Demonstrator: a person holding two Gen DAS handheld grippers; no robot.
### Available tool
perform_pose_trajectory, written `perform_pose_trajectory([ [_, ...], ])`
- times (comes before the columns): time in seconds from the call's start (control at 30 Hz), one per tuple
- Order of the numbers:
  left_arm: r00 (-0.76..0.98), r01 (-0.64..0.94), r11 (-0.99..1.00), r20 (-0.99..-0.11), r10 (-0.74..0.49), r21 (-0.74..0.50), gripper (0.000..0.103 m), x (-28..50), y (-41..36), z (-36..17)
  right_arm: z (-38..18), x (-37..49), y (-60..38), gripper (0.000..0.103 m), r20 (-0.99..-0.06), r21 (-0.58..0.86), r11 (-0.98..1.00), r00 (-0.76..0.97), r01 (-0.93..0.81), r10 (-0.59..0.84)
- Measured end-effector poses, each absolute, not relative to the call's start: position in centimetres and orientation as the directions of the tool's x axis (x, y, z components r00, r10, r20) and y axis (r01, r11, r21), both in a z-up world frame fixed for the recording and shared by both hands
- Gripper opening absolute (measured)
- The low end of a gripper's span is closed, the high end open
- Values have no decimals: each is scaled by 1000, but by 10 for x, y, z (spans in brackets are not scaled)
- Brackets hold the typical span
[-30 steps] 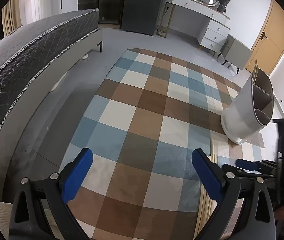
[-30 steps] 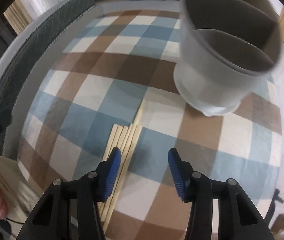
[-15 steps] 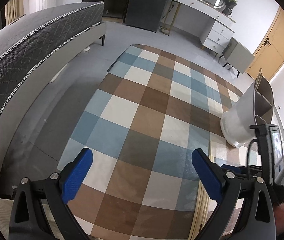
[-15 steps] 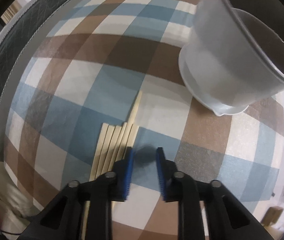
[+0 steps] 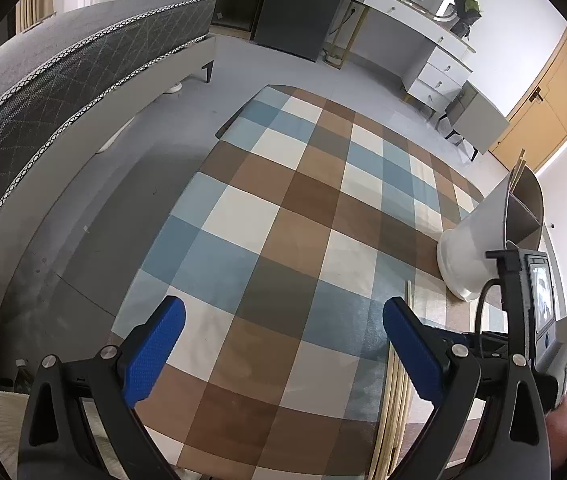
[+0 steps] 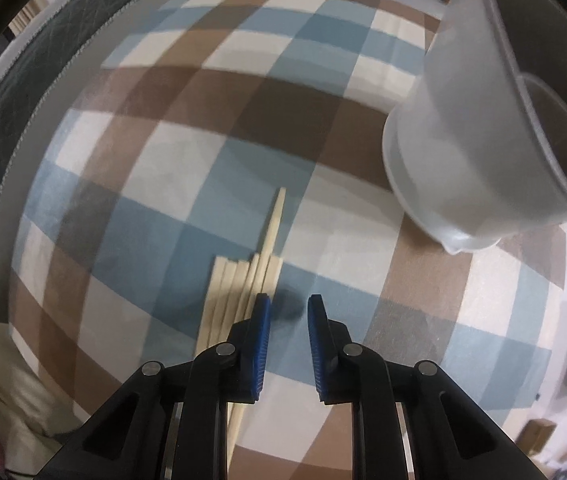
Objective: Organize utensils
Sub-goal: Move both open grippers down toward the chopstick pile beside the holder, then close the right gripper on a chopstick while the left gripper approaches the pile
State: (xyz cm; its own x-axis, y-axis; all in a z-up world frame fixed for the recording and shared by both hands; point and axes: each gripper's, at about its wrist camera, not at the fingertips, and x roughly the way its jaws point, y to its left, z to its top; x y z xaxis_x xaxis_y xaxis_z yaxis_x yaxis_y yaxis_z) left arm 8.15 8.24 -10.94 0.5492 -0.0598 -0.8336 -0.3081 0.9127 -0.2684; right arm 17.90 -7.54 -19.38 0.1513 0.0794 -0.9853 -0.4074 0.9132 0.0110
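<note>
Several pale wooden chopsticks (image 6: 239,280) lie side by side on the checkered cloth; one sticks out farther than the rest. My right gripper (image 6: 288,309) hovers low just right of the bundle, jaws narrowed to a small gap with nothing between them. A white divided utensil holder (image 6: 463,152) stands at the upper right. In the left wrist view my left gripper (image 5: 283,328) is wide open and empty above the cloth; the chopsticks (image 5: 397,396) lie behind its right finger, and the holder (image 5: 483,240), with chopsticks standing in it, sits at the far right.
A grey bed (image 5: 63,100) runs along the left. The checkered cloth (image 5: 303,208) covers the surface. A white desk with drawers (image 5: 435,60) and a wooden door (image 5: 551,92) stand at the back. The right hand-held device (image 5: 539,320) shows at the right edge.
My right gripper has narrowed its jaws and moved down and forward beside the chopsticks. The left gripper has stayed open, its view shifting slightly.
</note>
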Motion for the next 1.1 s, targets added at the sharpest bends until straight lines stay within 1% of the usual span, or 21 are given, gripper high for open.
perform_pose_trajectory([
  [0.13, 550, -312, 907, -832, -70, -283, 97, 81, 84, -108, -190, 178, -76, 18, -985, 28, 925, 148, -379, 90],
  [0.3, 552, -312, 906, -831, -73, -287, 97, 81, 84, -107, -190, 190, -65, 18, -989, 7, 917, 135, -399, 67],
  [0.4, 548, -321, 902, -834, -72, -288, 97, 81, 87, -108, -189, 198, -60, 19, -987, -18, 915, 154, -402, 49],
  [0.6, 533, -349, 892, -844, -62, -287, 97, 81, 94, -112, -186, 198, -42, 21, -983, -15, 921, 176, -389, 59],
  [0.67, 527, -358, 889, -848, -60, -285, 97, 81, 97, -114, -183, 199, -38, 18, -981, -4, 921, 182, -389, 73],
  [0.7, 520, -367, 887, -853, -56, -281, 97, 81, 99, -116, -182, 199, -37, 14, -979, -1, 919, 187, -394, 79],
  [0.73, 514, -371, 886, -856, -54, -279, 97, 81, 101, -117, -181, 197, -36, 7, -977, 5, 916, 193, -402, 90],
  [0.83, 492, -381, 889, -870, -37, -253, 97, 80, 101, -122, -176, 192, -38, 6, -967, 44, 913, 213, -405, 141],
  [0.97, 468, -351, 904, -882, -55, -243, 97, 81, 92, -130, -157, 179, -66, 6, -929, 122, 920, 284, -373, 239],
  [1.07, 433, -304, 924, -897, -83, -232, 97, 84, 77, -140, -134, 172, -100, 6, -867, 226, 915, 360, -334, 346],
  [1.1, 408, -272, 930, -905, -119, -246, 97, 86, 68, -146, -128, 171, -117, 6, -842, 262, 911, 386, -319, 377],
])
